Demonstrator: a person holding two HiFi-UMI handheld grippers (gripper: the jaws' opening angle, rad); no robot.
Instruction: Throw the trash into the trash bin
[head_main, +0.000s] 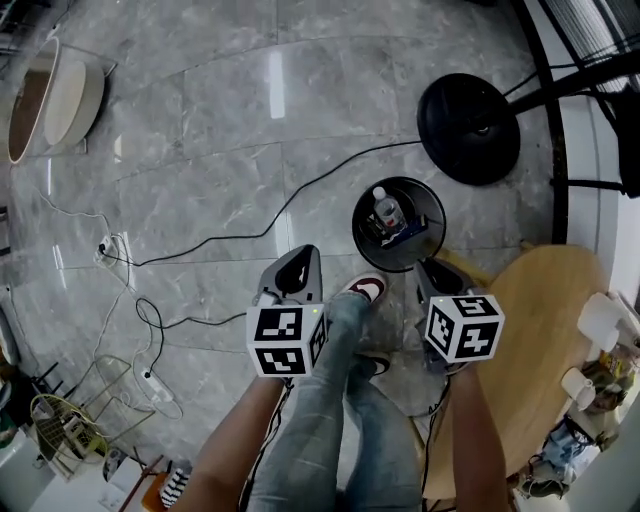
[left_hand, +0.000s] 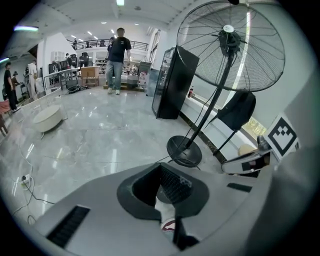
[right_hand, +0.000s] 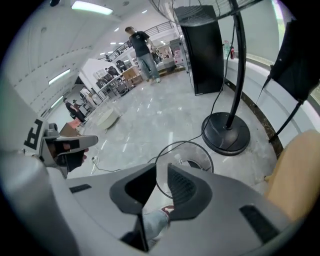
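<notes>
- Plainly, the trash in view, a clear plastic bottle with a white cap (head_main: 384, 209), lies inside the round black wire-mesh trash bin (head_main: 358, 215), beside a small blue item that I cannot identify.
- The bin stands on the grey marble-tiled floor (head_main: 220, 150), just ahead of the person's red-and-white shoe (head_main: 366, 289).
- The right gripper (right_hand: 161, 167) hovers above the bin's near edge and points steeply down. Its jaws stand a narrow gap apart with nothing between them, and the bin's rim and the bottle show through that gap.
- The left gripper (left_hand: 160, 166) hangs to the left of the bin, over the person's jeans-clad leg. Its jaws meet at the tips and grip nothing; only the shoe shows below them.
- Judged from this, the drop is done for this piece: the bottle is in the bin and neither tool carries anything.
- The next move calls for finding any further trash. None shows on the floor near the bin, so the person would have to look elsewhere, perhaps toward the round light-wood table (head_main: 545, 320) at the right, whose far edge holds cups and clutter too small to sort.
- Any fresh pick needs jaws opened wide enough for the item, then a carry back over the bin's mouth.
- Beyond the bin sits the black disc base of a standing fan (head_main: 467, 128). A thin black cable (head_main: 300, 190) runs from it across the floor and should be stepped around.
</notes>
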